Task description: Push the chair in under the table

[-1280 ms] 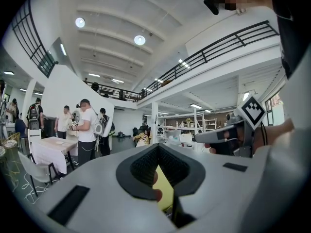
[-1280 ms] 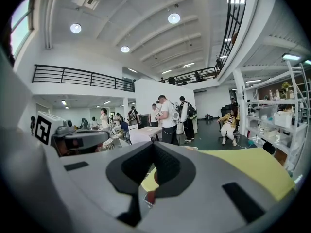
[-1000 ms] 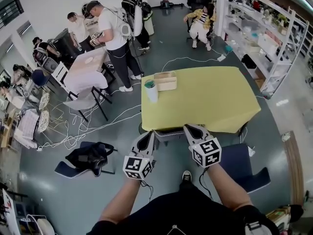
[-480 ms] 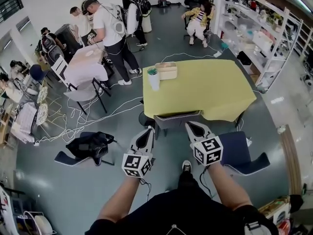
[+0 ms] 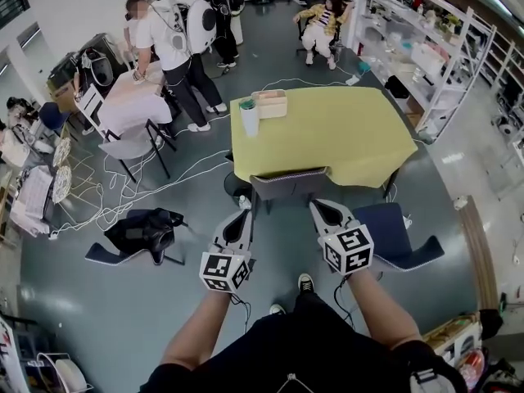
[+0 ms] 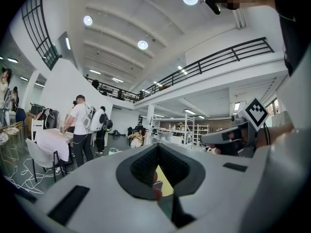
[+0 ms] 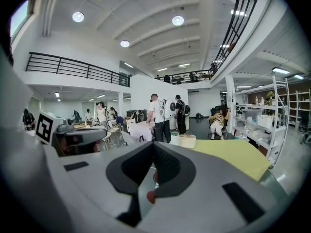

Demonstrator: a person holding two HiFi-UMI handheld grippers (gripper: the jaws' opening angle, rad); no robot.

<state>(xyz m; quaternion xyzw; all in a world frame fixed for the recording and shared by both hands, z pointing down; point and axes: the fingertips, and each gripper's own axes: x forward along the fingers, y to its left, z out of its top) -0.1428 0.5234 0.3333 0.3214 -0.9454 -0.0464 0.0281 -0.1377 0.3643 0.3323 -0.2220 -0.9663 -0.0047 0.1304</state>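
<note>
The grey-backed chair (image 5: 288, 184) stands at the near edge of the yellow table (image 5: 344, 133), its seat hidden under the tabletop. In the head view my left gripper (image 5: 244, 213) and right gripper (image 5: 316, 206) point at the chair back, one towards each end of it. A short gap separates them from it. Both are shut with nothing between the jaws. The left gripper view shows its shut jaws (image 6: 156, 188) with a sliver of yellow table behind. In the right gripper view the shut jaws (image 7: 151, 181) sit low, and the table (image 7: 228, 152) lies ahead to the right.
A blue chair (image 5: 393, 236) stands close on my right. A dark chair with a black bag (image 5: 143, 236) lies at my left, beside white cables (image 5: 164, 187) on the floor. A cup (image 5: 248, 117) and a box (image 5: 270, 103) sit on the table's far left corner. People work behind; shelving (image 5: 442, 47) lines the right.
Table and chair have slid away from me in the head view while both grippers kept their place in it, so the grippers now stand back from the chair back.
</note>
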